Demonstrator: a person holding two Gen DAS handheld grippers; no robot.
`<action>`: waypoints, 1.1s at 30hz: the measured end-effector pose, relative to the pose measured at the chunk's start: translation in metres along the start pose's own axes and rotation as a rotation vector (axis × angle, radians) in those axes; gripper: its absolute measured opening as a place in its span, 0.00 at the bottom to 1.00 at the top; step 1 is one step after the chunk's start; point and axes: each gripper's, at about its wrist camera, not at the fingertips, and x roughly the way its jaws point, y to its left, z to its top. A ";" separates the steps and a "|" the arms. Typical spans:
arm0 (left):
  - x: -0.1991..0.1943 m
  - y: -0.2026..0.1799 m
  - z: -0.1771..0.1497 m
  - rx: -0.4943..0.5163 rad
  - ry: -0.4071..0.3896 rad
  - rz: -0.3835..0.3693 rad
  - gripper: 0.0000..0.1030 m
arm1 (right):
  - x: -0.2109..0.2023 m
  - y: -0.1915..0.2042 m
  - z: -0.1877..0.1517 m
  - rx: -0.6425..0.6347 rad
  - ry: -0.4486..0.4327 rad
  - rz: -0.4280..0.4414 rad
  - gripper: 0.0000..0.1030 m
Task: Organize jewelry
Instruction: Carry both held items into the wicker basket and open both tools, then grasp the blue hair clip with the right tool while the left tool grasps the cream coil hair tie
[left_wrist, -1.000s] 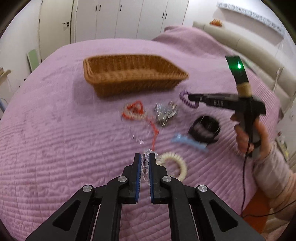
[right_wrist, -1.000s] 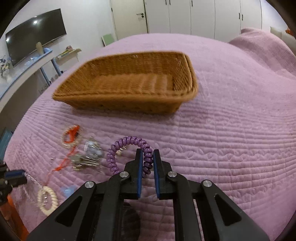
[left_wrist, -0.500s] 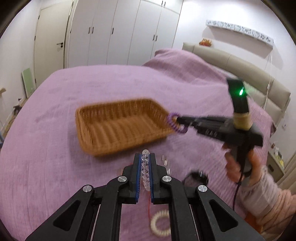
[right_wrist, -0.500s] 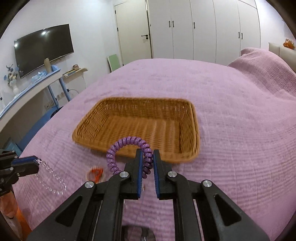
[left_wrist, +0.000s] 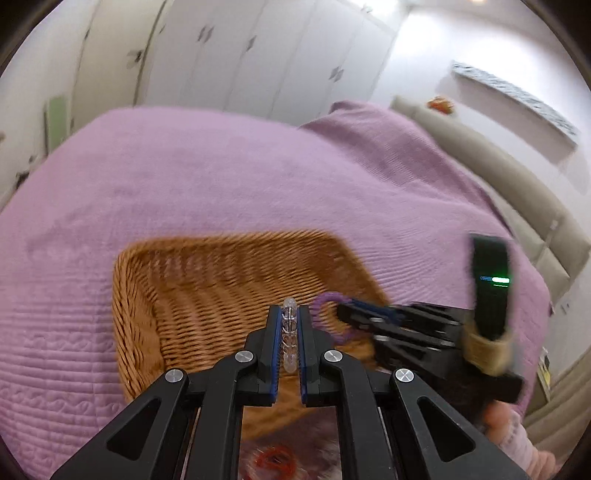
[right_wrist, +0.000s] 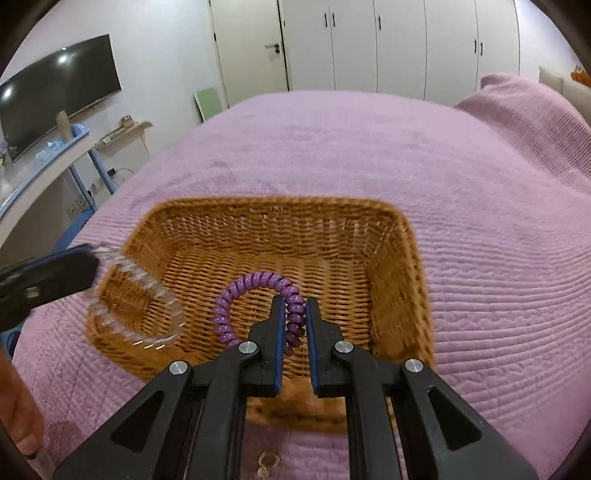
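Observation:
A brown wicker basket (left_wrist: 155, 295) (right_wrist: 399, 236) sits on the purple bedspread. My left gripper (left_wrist: 290, 317) is shut on a clear bead bracelet (left_wrist: 289, 332) and holds it over the basket's near part; in the right wrist view the bracelet (right_wrist: 140, 295) hangs from it over the basket's left end. My right gripper (right_wrist: 295, 310) is shut on a purple spiral hair tie (right_wrist: 255, 288) above the basket's inside. In the left wrist view the right gripper (left_wrist: 347, 314) holds the tie (left_wrist: 325, 310) just right of my left fingertips.
The purple bedspread (right_wrist: 480, 221) spreads around the basket. A red bead piece (left_wrist: 275, 459) lies blurred below my left gripper. A small silver piece (right_wrist: 267, 461) lies on the bed below my right gripper. White wardrobes stand behind; a TV (right_wrist: 55, 92) hangs at left.
Both grippers have lifted from the jewelry pile and moved forward over the basket, each still holding its piece. The loose items have dropped to the bottom edge of view.

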 end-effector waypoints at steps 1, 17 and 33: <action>0.010 0.007 -0.001 -0.018 0.017 0.006 0.07 | 0.006 0.000 0.000 0.001 0.013 -0.003 0.13; 0.025 0.033 -0.014 -0.013 0.072 0.125 0.33 | 0.032 -0.002 -0.010 -0.004 0.079 -0.017 0.16; -0.131 -0.026 -0.090 0.076 -0.086 -0.015 0.65 | -0.096 0.001 -0.058 0.042 -0.079 0.018 0.42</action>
